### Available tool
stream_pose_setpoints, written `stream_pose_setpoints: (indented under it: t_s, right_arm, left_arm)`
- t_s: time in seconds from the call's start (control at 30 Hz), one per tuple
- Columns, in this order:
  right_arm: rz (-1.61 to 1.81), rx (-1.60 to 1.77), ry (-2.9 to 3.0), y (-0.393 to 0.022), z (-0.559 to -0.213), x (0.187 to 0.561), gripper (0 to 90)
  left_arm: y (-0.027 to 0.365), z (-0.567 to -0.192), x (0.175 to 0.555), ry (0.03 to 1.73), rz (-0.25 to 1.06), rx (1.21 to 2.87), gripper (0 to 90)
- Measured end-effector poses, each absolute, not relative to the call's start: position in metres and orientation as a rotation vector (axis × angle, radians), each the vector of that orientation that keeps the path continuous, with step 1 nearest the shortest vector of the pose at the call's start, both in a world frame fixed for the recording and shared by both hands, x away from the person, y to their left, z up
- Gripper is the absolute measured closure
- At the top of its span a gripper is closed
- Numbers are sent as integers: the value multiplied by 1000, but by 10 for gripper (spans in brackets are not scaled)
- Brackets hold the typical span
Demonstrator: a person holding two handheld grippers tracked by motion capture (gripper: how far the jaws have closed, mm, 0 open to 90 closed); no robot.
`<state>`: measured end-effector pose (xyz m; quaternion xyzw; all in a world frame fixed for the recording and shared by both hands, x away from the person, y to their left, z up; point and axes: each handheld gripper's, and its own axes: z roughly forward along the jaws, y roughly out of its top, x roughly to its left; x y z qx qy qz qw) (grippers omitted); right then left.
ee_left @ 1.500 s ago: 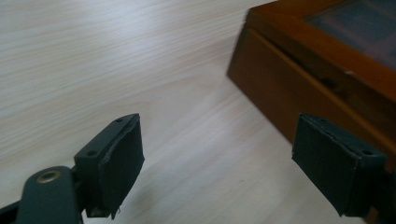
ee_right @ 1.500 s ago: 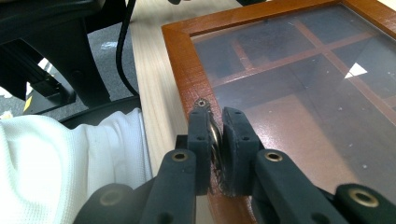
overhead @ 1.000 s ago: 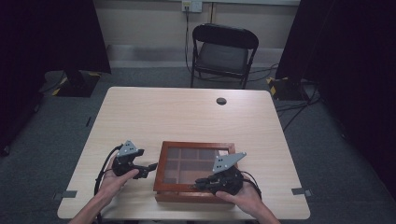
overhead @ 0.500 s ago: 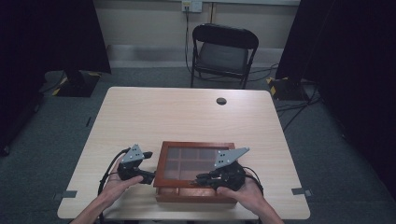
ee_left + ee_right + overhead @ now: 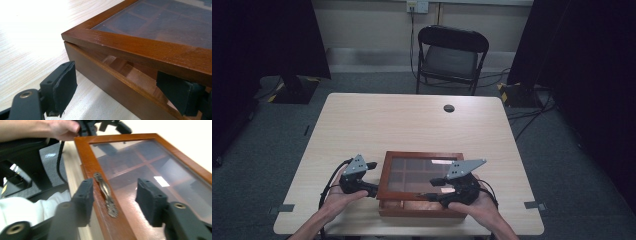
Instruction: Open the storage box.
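Note:
A wooden box with a glass lid sits at the table's near edge. In the left gripper view the lid stands slightly ajar above the base. My left gripper is open at the box's left front corner. There one pad rests clear over the table and the other pad is tucked under the lid's edge. My right gripper hovers over the lid's front rail; its jaws have just been opening. The brass handle lies between them, untouched.
The light wooden table carries a small black round object near its far edge. A black folding chair stands behind the table. The person's left hand and trailing cable show past the box's far corner in the right gripper view.
My left gripper has edged rightward up to the box's left front corner. The right hand has stayed over the front rail.

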<state>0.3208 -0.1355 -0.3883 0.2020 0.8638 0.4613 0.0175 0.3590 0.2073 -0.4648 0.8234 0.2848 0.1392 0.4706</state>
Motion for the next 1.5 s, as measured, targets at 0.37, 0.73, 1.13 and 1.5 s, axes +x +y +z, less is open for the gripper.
stream_pose_setpoints:
  t_s: [0.37,0.73,1.13,1.5]
  right_arm:
    - [1473,763,2563,-167,-381,326,249]
    - [1510,828,2513,-183,-379,332,172]
    - [1548,825,2470,-190,-370,333,152]
    - [1530,815,2443,-195,-365,336,154]
  left_arm:
    - [208,-456,359,704,371,1972,181]
    - [205,-443,362,676,363,1936,193]
    - [204,-427,367,646,363,1894,290]
    - [196,-412,374,611,298,1874,332]
